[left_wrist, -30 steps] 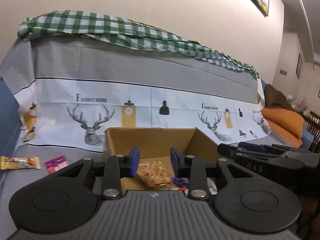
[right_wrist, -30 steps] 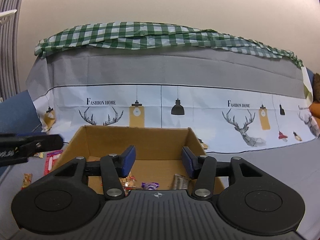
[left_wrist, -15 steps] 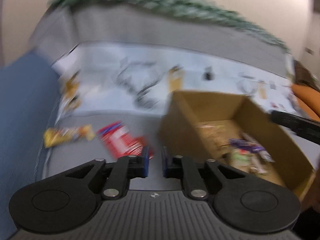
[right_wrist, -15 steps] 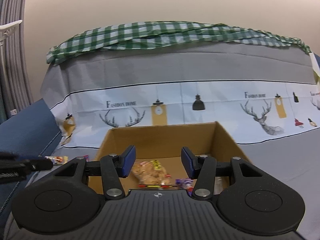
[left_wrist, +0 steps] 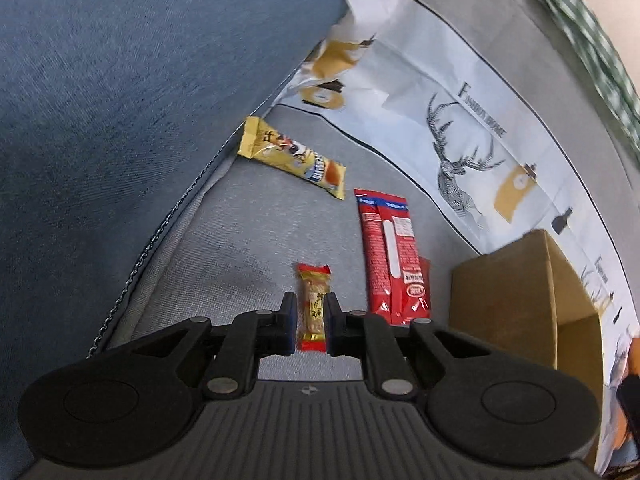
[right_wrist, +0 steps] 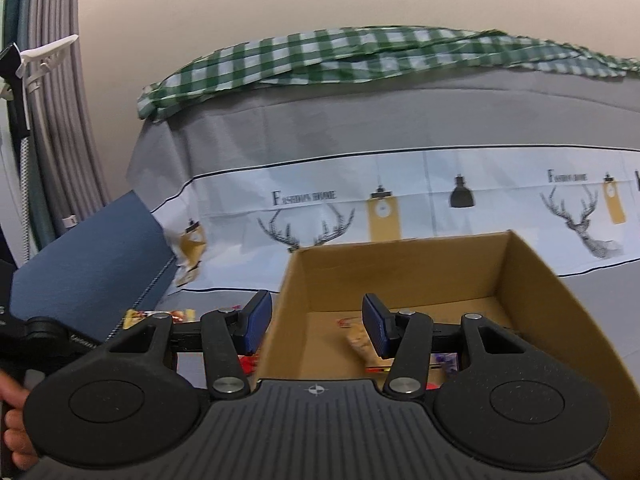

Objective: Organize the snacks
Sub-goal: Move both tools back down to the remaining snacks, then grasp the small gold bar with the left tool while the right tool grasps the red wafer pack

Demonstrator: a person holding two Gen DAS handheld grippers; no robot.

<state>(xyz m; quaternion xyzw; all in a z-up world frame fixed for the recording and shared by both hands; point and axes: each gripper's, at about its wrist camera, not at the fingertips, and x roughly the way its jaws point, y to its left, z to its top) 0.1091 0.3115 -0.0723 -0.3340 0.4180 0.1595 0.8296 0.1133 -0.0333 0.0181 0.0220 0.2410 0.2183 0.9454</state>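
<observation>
Left tool (left_wrist: 310,326): jaws nearly pressed together, straddling a small red-and-gold snack bar (left_wrist: 314,306) at lower centre of the left wrist view. The bar appears to lie on the grey sofa cover (left_wrist: 224,248); whether the pads pinch it I cannot tell. Likely the next item bound for the cardboard box (left_wrist: 520,292) at right.

Two red packets (left_wrist: 390,252) lie just beside the bar; a yellow wrapper (left_wrist: 292,158) sits nearer the blue cushion (left_wrist: 120,100), upper left. Their print is unreadable.

Right tool (right_wrist: 316,326): jaws half spread, holding nothing, hovering over the box's left wall. "FASHION HOME" is printed on the white cloth (right_wrist: 420,208).
</observation>
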